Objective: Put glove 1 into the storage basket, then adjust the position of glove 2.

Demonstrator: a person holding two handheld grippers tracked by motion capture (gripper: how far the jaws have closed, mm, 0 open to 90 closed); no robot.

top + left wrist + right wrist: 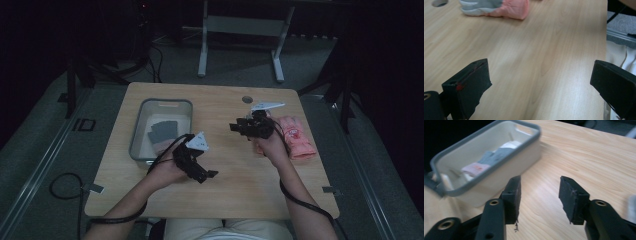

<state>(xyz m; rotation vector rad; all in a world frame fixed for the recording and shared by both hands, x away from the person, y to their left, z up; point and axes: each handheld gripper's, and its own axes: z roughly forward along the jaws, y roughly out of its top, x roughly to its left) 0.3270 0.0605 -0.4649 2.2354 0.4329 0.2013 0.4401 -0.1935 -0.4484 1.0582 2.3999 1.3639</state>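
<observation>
holding a gripper in each hand, a person works over a light wooden desk (pixel 235 185), forearms coming in from the near edge. the left gripper (pixel 207 175) sits toward the near left part of the desk, just beside the near right corner of a grey-rimmed bin (pixel 141 112); in the left gripper view its jaws stand spread wide with bare wood between them, nothing pinched. the right gripper (pixel 234 126) hovers near the middle of the desk, a little toward the right edge, with its jaws pointing left toward the bin. in the right gripper view those jaws stand partly apart with only desk surface between them, gripping nothing.

the pink glove (pixel 296 136) lies flat by the right edge of the desk, just behind and beside the right hand (pixel 272 145), not touched by either pair of jaws. in the left gripper view the same glove (pixel 511 8) shows a pink cuff and a grey and white palm side, lying well beyond the open jaws, near a round cable hole (pixel 439 2) at the far edge.

the bin stands at the left side of the desk, long side running toward the far edge. inside it lie a dark grey glove (pixel 162 131) and some pale and pinkish fabric, seen also in the right gripper view (pixel 491 156).
</observation>
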